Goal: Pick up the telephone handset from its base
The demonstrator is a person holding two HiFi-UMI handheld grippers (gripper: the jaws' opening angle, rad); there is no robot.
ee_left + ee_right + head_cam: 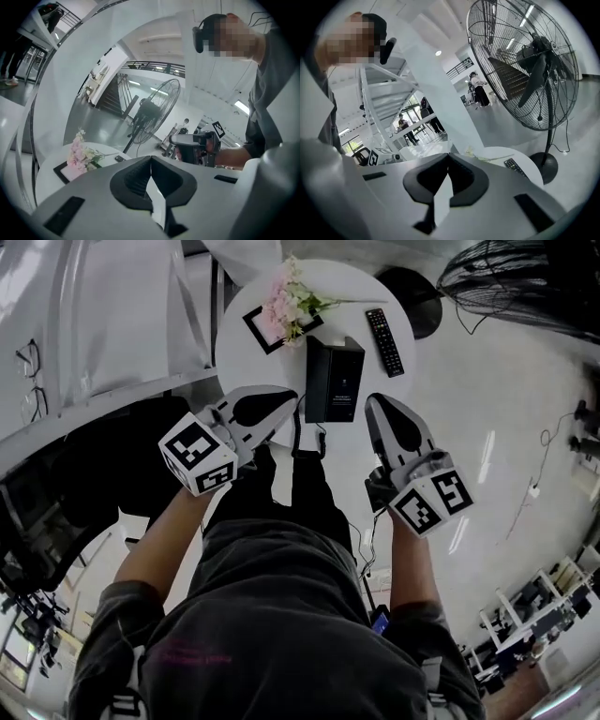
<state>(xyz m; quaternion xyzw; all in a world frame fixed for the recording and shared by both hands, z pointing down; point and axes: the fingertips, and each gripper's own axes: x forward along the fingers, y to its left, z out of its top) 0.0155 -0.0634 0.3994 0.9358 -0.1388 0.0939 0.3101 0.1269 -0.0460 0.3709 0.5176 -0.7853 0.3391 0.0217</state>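
Task status: nothing is lifted yet, I am only lining up. The telephone [334, 379] is sitting as a dark upright block at the 6 o'clock edge of the round white table [370, 287], dead ahead at my 12 o'clock. The handset [316, 381] is, I am judging, the narrower strip along its 9 o'clock side, lying seated on the base with a cord [298, 432] hanging off the table edge below it; the seam between the two is too dark to be sure. I am holding the left gripper [289, 405] just off the telephone's 7 o'clock corner and the right gripper [377, 405] just off its 5 o'clock corner, neither touching it. Both pairs of fingers are pressing tip to tip with nothing between them, so opening one pair, closing it on the handset and lifting are all remaining. Containers: I am seeing none in use. The flowers [292, 302] are resting at 11 o'clock of the telephone beside a flat black frame [255, 326]; whether a vase is holding them I cannot tell. A remote control [384, 341] is lying loose at 2 o'clock
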